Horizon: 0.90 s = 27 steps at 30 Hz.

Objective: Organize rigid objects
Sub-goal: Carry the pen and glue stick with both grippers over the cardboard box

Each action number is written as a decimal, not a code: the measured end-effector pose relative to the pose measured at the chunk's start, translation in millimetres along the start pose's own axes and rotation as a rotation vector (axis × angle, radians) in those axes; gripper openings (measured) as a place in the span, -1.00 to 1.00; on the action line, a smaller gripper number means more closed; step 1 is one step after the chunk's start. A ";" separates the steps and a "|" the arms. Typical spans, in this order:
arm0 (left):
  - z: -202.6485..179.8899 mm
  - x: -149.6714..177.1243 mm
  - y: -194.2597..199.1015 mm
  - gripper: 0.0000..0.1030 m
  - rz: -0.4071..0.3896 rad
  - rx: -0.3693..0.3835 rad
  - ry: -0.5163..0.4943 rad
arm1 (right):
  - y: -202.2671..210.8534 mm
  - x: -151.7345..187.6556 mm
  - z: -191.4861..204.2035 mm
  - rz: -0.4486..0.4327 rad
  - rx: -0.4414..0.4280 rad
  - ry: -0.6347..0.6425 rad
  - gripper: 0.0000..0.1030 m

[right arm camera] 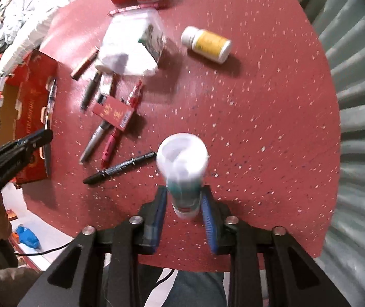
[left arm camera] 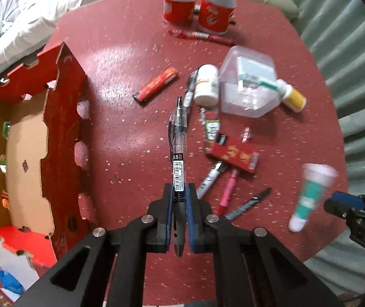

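Two black tongs hang above a round, speckled red tabletop (left arm camera: 121, 81). Left tongs (left arm camera: 179, 206), blue-padded, are clamped on a clear-barrelled gel pen (left arm camera: 178, 148) with a grey rubber grip. Right tongs (right arm camera: 184, 206) squeeze a white-and-teal plastic tube (right arm camera: 182, 171), blurred, cap end toward the camera. An open corrugated cardboard box (left arm camera: 29, 138), red outside, stands at the left edge of the tabletop.

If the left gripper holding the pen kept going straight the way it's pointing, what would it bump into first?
Probably just bare red table. The left gripper points almost straight down, its fingers clamped on a clear pen that would touch first. The pens and bottles seem off to the right, though depth is hard to judge.
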State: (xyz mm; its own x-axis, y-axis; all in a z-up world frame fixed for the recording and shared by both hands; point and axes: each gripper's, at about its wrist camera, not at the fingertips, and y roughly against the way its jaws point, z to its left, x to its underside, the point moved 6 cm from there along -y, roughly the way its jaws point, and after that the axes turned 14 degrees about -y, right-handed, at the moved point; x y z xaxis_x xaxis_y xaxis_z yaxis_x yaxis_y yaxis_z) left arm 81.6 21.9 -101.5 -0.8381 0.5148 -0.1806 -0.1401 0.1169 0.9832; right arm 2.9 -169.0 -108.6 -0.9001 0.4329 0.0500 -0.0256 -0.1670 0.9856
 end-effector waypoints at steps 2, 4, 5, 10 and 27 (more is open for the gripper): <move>-7.2 1.7 7.7 -0.80 -0.003 0.009 0.021 | 7.8 -5.2 -1.2 -0.007 0.000 0.024 -0.49; -11.2 3.0 9.6 -0.80 -0.007 0.006 0.028 | 5.6 -11.3 4.8 -0.011 0.013 0.049 -0.49; -12.2 2.9 7.9 -0.79 -0.006 0.000 0.029 | 3.0 -13.6 4.5 -0.006 0.015 0.057 -0.49; -9.8 11.0 16.6 -0.79 -0.004 -0.020 0.062 | -36.0 -9.3 4.1 0.081 0.047 0.100 0.25; -18.4 12.3 65.4 -0.79 -0.048 -0.141 0.104 | -22.4 -0.5 12.0 -0.017 0.018 0.263 -0.41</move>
State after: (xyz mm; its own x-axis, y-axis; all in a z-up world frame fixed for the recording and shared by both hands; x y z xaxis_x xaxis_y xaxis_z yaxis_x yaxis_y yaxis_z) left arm 52.5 20.2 -38.9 -0.8778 0.4196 -0.2309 -0.2478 0.0146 0.9687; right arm 9.2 -154.9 -128.7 -0.9817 0.1902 -0.0076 -0.0357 -0.1447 0.9888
